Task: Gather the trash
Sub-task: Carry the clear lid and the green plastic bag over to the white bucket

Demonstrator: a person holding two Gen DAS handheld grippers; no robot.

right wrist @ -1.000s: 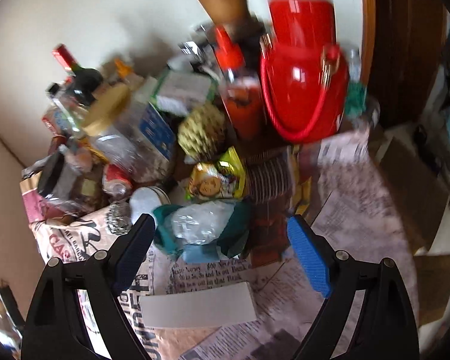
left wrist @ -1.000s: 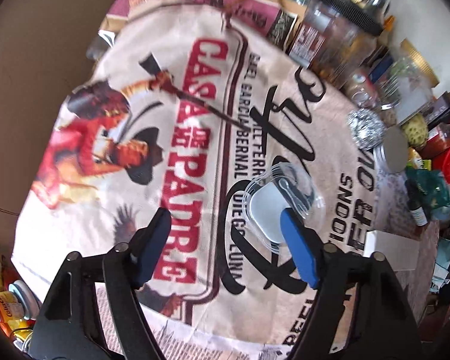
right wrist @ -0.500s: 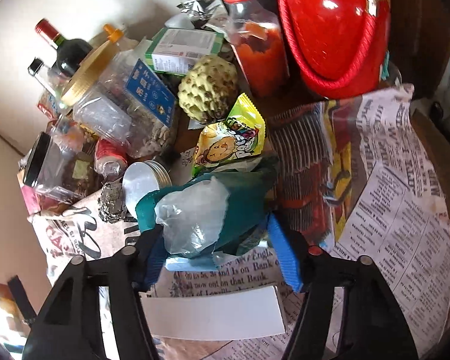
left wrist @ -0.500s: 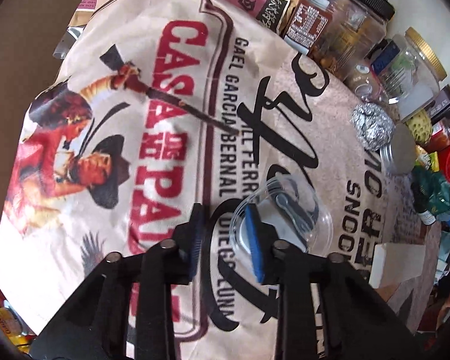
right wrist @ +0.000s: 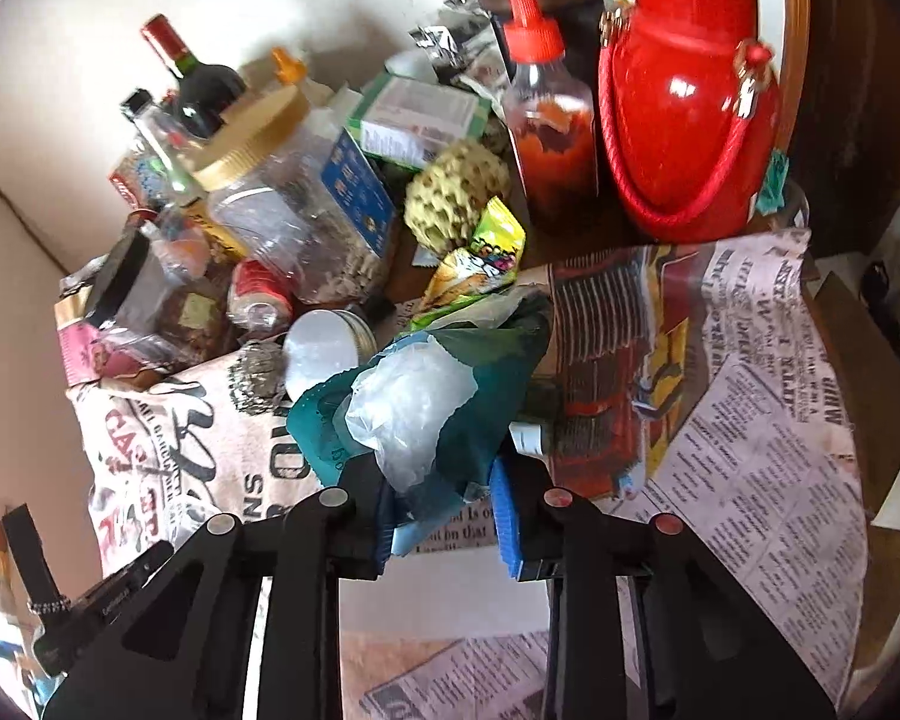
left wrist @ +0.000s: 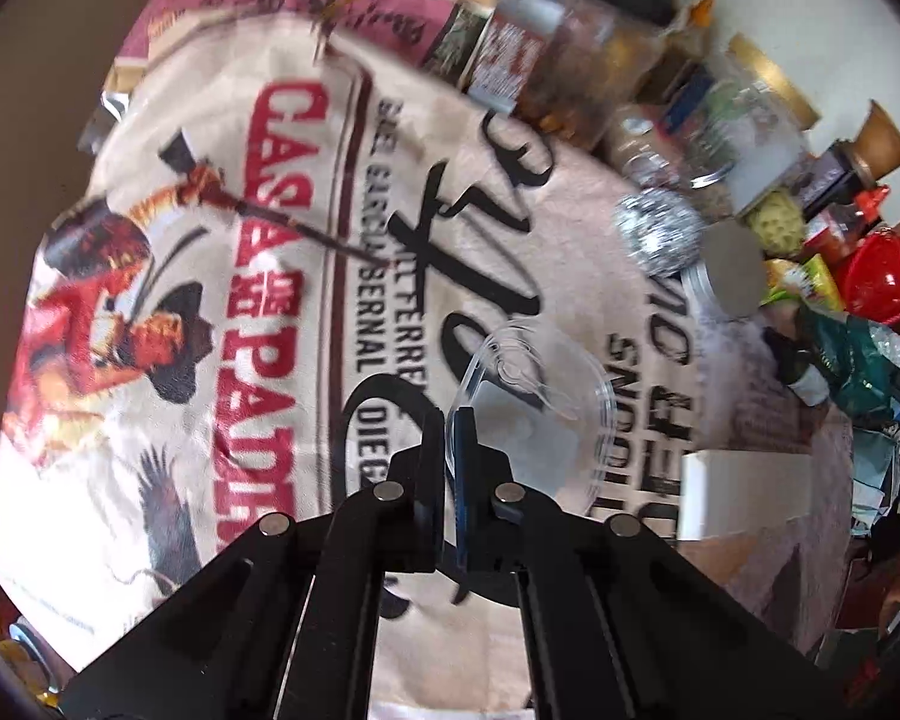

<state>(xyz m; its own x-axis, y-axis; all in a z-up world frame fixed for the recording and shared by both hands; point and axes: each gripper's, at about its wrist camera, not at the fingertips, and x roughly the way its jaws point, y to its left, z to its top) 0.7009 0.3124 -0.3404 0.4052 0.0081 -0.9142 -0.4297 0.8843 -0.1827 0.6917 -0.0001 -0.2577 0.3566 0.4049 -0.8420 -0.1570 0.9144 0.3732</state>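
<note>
In the left wrist view my left gripper (left wrist: 450, 420) is shut on the near rim of a clear plastic container (left wrist: 546, 402), which is tilted up off the printed cloth (left wrist: 210, 276). In the right wrist view my right gripper (right wrist: 444, 498) is shut on a crumpled green and clear plastic bag (right wrist: 426, 396), held just above the newspaper (right wrist: 750, 432). A foil ball (left wrist: 660, 228) and a yellow-green snack wrapper (right wrist: 480, 264) lie on the table beyond.
Jars, bottles, a custard apple (right wrist: 456, 192), a sauce bottle (right wrist: 546, 138) and a red flask (right wrist: 690, 90) crowd the back by the wall. A round metal lid (left wrist: 729, 270) lies near the foil. A white card (left wrist: 744, 492) lies on the newspaper.
My left gripper closed on the container's rim and tilted it up. My right gripper moved in and closed on the green plastic bag, lifting it slightly.
</note>
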